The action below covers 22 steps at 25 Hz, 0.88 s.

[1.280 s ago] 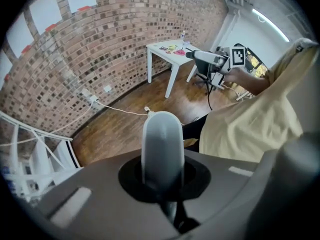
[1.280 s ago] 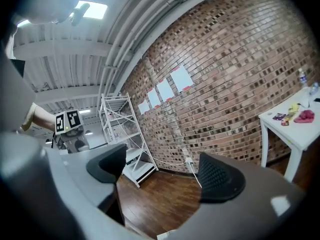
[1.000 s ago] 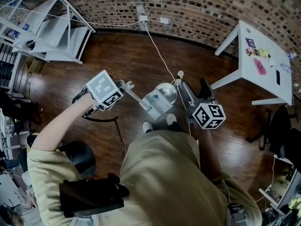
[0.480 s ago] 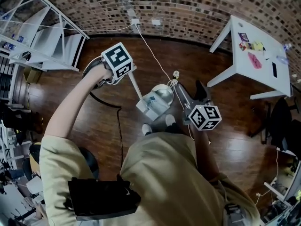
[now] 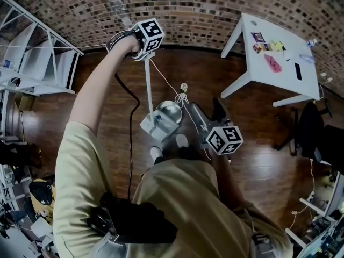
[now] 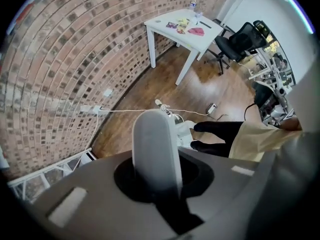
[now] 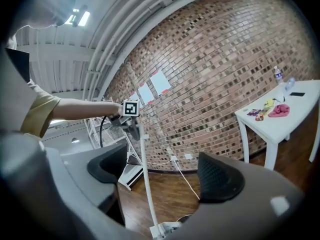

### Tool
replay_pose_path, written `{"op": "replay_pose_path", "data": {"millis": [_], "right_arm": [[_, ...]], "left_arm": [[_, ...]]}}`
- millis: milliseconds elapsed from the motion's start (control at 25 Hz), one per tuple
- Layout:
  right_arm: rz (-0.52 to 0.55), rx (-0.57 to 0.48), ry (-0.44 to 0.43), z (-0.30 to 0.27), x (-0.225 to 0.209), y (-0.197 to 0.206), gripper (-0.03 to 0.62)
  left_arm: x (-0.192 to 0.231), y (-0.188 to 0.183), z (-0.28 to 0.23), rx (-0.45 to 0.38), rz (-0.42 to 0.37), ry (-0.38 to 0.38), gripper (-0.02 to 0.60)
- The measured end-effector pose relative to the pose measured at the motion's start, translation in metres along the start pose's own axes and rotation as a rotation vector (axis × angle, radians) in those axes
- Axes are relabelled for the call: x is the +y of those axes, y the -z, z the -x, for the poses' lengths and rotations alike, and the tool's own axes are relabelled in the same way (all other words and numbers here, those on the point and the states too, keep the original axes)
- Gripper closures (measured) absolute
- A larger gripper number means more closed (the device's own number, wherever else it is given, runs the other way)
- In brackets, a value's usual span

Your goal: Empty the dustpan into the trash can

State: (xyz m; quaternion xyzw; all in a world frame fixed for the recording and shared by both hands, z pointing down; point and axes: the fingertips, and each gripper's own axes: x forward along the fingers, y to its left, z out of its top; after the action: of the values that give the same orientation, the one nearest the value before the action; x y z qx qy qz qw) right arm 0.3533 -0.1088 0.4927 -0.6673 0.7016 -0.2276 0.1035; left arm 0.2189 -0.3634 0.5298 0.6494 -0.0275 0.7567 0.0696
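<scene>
A white long-handled dustpan (image 5: 155,126) stands on the wood floor, just in front of the person's shoes. Its thin handle (image 5: 148,87) rises nearly upright. My left gripper (image 5: 143,51) points straight down over the handle's rounded top (image 6: 155,146), which sits between its jaws; the jaws are opening. The small trash can (image 5: 172,110) with a shiny domed lid stands right beside the pan. My right gripper (image 5: 205,110) is held level beside the can, open, with nothing between its pads (image 7: 218,176). In its view the handle (image 7: 148,189) stands ahead with the left gripper (image 7: 131,118) on top.
A white cord (image 5: 170,83) runs from the brick wall's socket to the can. A black cable (image 5: 129,117) trails on the floor at left. A white table (image 5: 269,74) stands at right, a metal rack (image 5: 37,69) at left, an office chair (image 5: 317,136) far right.
My left gripper has swung away toward the brick wall, bringing the handle from a slant to nearly upright. The right gripper has shifted slightly left.
</scene>
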Motion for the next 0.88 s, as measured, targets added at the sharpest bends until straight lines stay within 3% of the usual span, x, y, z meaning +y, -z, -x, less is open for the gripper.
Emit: {"op": "replay_pose_path", "data": {"millis": [160, 240, 320, 440, 640, 880], "right_arm": [[0.012, -0.008, 0.012, 0.005, -0.017, -0.014, 0.163], [0.016, -0.010, 0.014, 0.005, -0.025, -0.019, 0.163], [0.018, -0.010, 0.017, 0.006, -0.032, -0.023, 0.163], [0.010, -0.005, 0.029, 0.011, -0.043, -0.023, 0.163], [-0.001, 0.005, 0.036, 0.010, -0.053, -0.021, 0.163], [0.010, -0.005, 0.004, -0.001, -0.050, -0.026, 0.163]], "left_arm": [[0.016, -0.052, 0.002, 0.056, -0.035, -0.038, 0.529], [0.033, -0.073, 0.005, 0.061, -0.035, -0.117, 0.578], [0.045, -0.091, 0.006, 0.060, -0.050, -0.185, 0.578], [0.041, -0.110, 0.005, 0.066, -0.083, -0.202, 0.579], [0.036, -0.117, 0.007, 0.078, -0.116, -0.220, 0.579], [0.031, -0.085, 0.006, 0.083, -0.129, -0.221, 0.579]]}}
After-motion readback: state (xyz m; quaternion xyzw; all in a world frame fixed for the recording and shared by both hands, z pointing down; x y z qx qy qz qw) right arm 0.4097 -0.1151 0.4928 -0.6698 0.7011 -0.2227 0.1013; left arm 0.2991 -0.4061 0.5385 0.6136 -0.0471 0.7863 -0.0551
